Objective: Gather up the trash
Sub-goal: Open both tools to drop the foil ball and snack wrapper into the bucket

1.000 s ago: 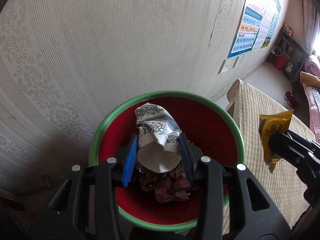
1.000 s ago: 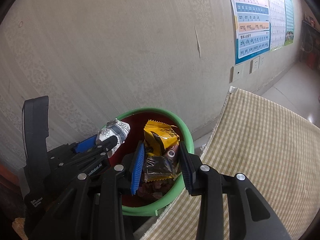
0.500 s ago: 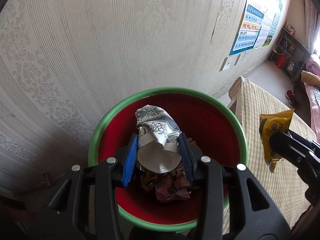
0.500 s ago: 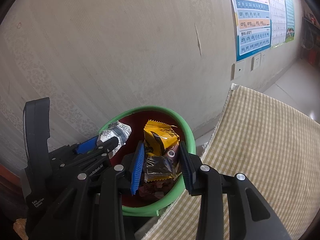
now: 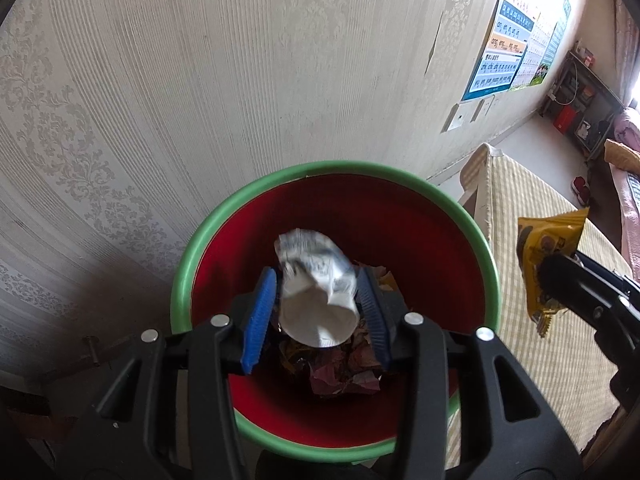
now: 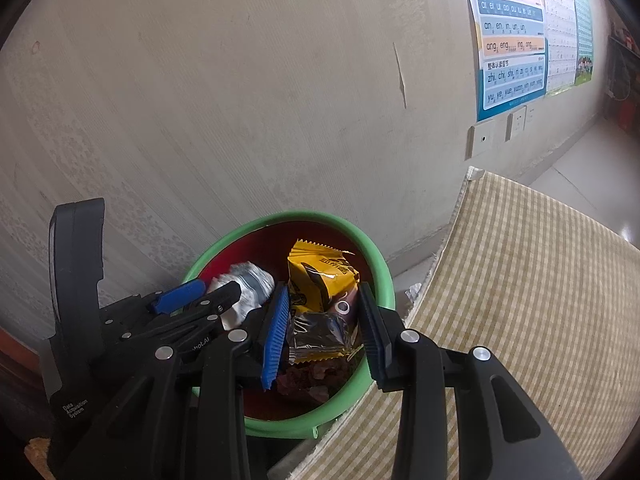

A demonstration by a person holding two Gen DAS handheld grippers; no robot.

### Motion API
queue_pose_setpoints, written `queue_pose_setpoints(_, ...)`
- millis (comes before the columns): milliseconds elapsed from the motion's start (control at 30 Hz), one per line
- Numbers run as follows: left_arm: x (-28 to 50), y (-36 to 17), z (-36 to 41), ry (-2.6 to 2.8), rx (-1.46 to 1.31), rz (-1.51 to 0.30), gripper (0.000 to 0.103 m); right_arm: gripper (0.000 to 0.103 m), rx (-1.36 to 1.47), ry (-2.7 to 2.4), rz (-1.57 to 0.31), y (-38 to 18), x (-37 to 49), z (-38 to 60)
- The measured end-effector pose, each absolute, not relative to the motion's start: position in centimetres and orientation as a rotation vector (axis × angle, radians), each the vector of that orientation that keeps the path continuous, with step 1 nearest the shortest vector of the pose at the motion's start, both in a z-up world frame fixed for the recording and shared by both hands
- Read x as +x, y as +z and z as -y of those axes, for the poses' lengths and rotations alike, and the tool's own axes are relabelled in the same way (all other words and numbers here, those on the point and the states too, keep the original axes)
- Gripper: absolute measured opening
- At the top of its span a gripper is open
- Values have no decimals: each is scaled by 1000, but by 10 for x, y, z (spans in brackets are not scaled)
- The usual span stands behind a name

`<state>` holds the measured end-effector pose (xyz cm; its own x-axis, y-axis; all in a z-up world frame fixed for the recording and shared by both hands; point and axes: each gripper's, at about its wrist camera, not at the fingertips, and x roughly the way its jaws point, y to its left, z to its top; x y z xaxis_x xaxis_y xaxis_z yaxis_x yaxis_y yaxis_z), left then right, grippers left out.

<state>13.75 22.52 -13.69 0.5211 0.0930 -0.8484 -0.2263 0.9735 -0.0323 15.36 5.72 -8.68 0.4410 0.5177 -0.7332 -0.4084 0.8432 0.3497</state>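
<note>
A crumpled paper cup (image 5: 316,292) with a blue-grey print hangs blurred between the blue pads of my left gripper (image 5: 316,314), over the red bin with a green rim (image 5: 336,168). The jaws are opening, and a gap shows on each side of the cup. My right gripper (image 6: 324,320) is shut on a yellow and brown snack wrapper (image 6: 320,284) and holds it above the right side of the bin (image 6: 376,264). The right wrist view also shows the left gripper (image 6: 208,296) and the cup (image 6: 252,284).
Crumpled wrappers (image 5: 344,368) lie at the bottom of the bin. Patterned wallpaper (image 5: 200,80) rises just behind it. A checked cloth surface (image 6: 520,280) runs along the bin's right side. A blue poster (image 6: 512,40) and wall sockets (image 6: 480,140) are further right.
The left jaws have spread and the paper cup has come loose and blurred between them. The bin sits slightly further from the left camera. The right gripper and its wrapper have not moved.
</note>
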Motion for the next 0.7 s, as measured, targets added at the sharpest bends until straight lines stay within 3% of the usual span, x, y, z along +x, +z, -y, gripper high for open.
queue_pose_setpoints(267, 138, -138, -226, 194, -147, -1016, 54, 35, 121, 586, -952, -85, 155, -61)
queue_pose_setpoints(700, 137, -140, -230, 211, -162, -1029, 60, 39, 125, 584, -958, -87, 158, -62)
